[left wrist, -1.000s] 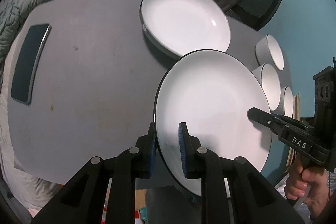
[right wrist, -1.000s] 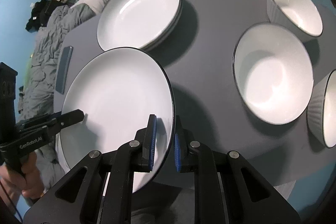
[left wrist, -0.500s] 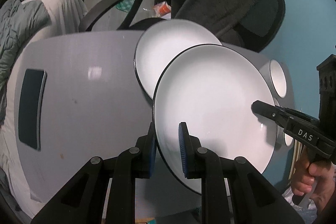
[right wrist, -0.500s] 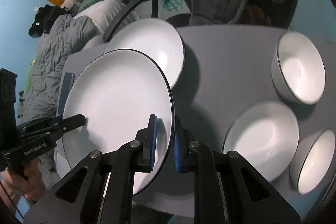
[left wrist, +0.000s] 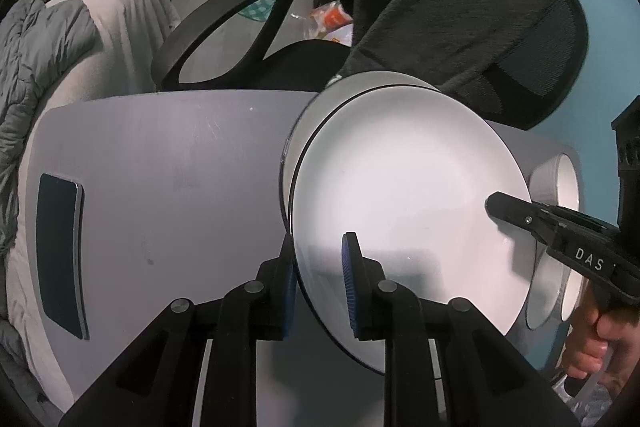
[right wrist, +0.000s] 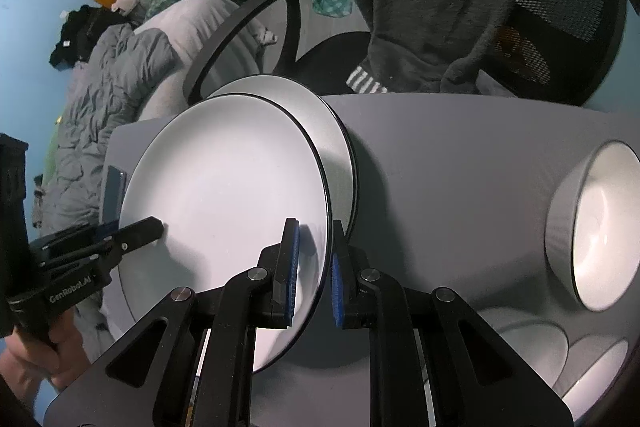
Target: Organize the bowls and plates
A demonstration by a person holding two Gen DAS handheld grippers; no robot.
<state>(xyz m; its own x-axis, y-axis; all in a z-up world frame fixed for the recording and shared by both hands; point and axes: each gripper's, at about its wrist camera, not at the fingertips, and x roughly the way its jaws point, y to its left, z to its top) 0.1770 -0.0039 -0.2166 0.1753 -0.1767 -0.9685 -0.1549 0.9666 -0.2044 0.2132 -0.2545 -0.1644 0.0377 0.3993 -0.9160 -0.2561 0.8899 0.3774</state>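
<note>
We pinch the plate (left wrist: 408,203) by opposite rims — left gripper (left wrist: 320,279), right gripper (right wrist: 312,263) — uneven release could chip the stacked plates (right wrist: 340,155).

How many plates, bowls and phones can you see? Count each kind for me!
Plates: 2, the held plate and the table plate below it; more may lie hidden underneath.
Bowls: 3, the far bowl, middle bowl and near bowl.
Phones: 1, the phone.
Total: 6
</note>
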